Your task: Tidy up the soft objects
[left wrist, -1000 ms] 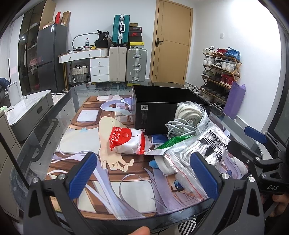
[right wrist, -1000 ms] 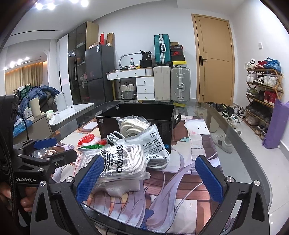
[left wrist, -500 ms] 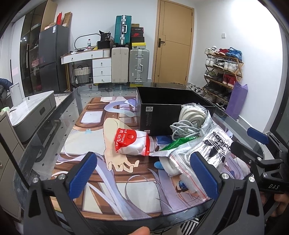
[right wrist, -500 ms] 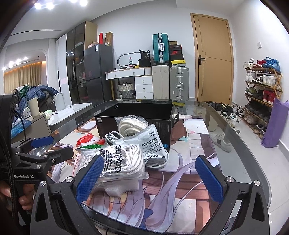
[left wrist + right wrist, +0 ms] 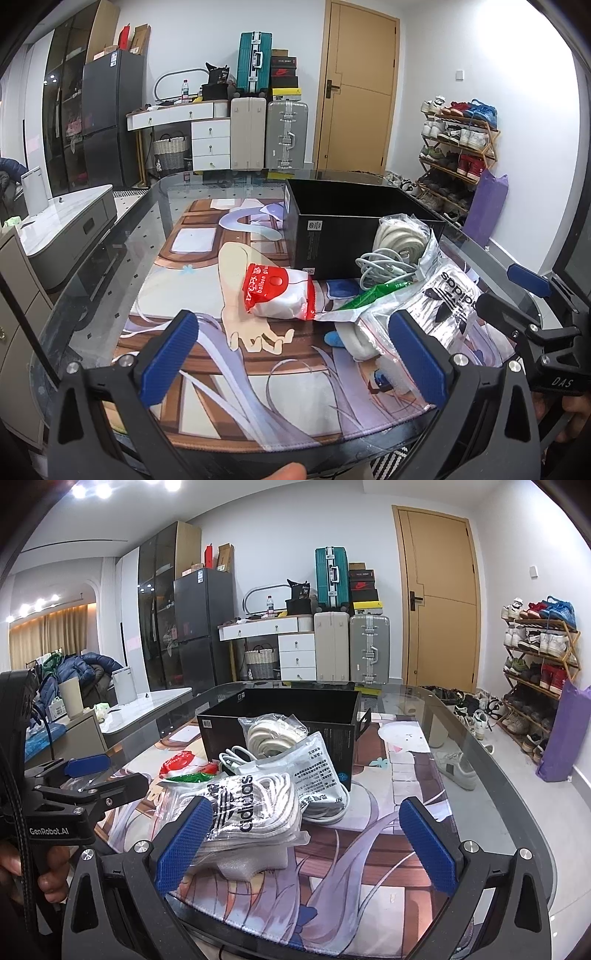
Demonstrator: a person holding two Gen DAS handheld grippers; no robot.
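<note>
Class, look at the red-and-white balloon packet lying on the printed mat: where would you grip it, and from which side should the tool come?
Grip the red-and-white balloon packet across its plump white middle, approaching from the near edge with the open left tool. It lies flat, long axis sideways, and its near side is clear. The black open-topped box blocks the far side, and a green-topped clear bag crowds its right end.

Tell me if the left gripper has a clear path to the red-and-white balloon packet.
Probably yes: the left gripper is open, and the red-and-white balloon packet lies just ahead with only bare mat between.
</note>
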